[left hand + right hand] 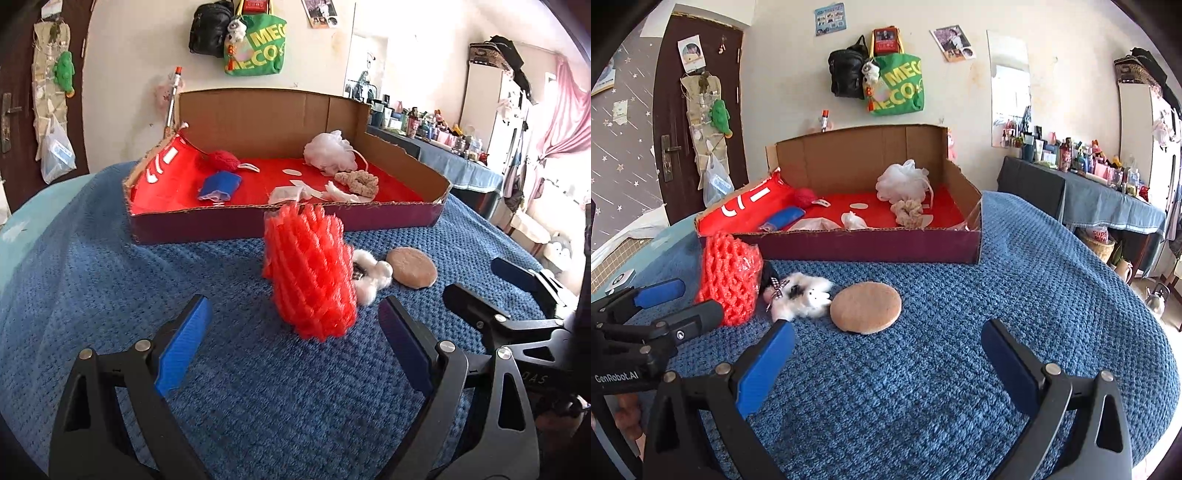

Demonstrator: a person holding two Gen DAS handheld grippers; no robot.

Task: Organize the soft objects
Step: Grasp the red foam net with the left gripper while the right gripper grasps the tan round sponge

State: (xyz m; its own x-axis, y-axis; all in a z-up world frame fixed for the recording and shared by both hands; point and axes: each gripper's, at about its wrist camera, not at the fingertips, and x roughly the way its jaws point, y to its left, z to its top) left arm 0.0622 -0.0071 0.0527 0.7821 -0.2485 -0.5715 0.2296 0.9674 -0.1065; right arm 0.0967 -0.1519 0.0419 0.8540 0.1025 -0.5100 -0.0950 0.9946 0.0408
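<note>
Red foam net (310,273) stands upright on blue blanket (110,280). Fluffy white toy (803,297) beside it, touching round tan sponge (866,307).

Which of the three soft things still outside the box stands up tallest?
The red foam net sleeve, standing on end on the blue blanket. The fluffy white plush toy and round tan sponge beside it lie low and flat.

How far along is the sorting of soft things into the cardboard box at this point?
Partly done. The cardboard box already holds the white bath pouf, beige scrunchie, red yarn ball and blue cloth. Nothing is in hand: the left gripper and right gripper are open. Left on the blue blanket: red foam net, fluffy white toy, round sponge.
</note>
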